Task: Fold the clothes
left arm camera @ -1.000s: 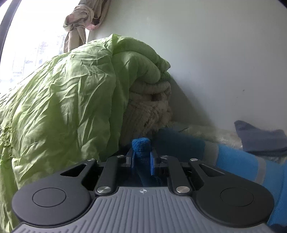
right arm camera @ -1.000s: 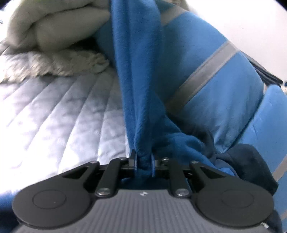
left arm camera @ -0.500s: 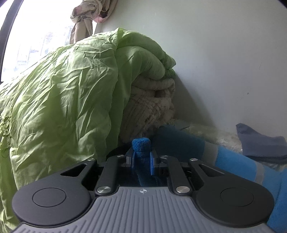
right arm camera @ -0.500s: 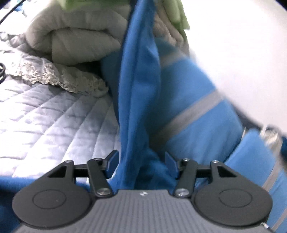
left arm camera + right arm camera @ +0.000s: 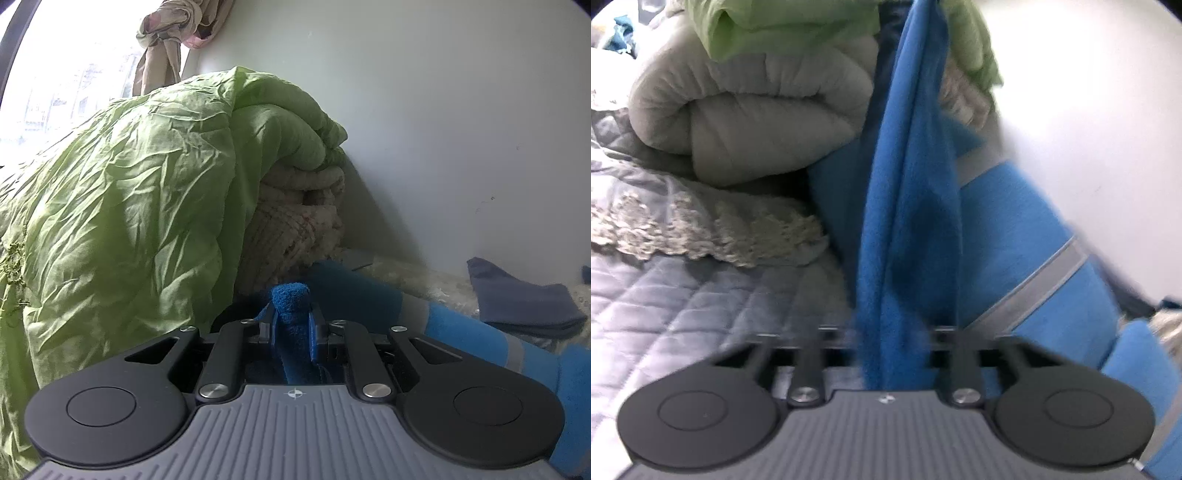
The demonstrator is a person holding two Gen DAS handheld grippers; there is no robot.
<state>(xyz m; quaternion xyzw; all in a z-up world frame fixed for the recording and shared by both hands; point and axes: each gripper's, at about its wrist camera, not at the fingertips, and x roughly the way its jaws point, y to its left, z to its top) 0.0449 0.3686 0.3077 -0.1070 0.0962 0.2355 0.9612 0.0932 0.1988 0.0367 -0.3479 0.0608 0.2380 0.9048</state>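
Left gripper (image 5: 291, 325): clamped tight on fleece (image 5: 290, 306) fold.
Right gripper (image 5: 892, 336): blurred, spread wide, fleece (image 5: 905, 229) hanging slack between.
Ahead: green quilt (image 5: 129, 206), wall (image 5: 461, 129).

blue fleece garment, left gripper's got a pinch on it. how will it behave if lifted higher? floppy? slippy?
Likely floppy: from the left gripper the blue fleece garment hangs in loose vertical folds. Probably not slippery: the nap looks fuzzy where it bunches between the closed jaws. Fairly bulky for a pinch grip; the striped part trails on the bed and may drag.
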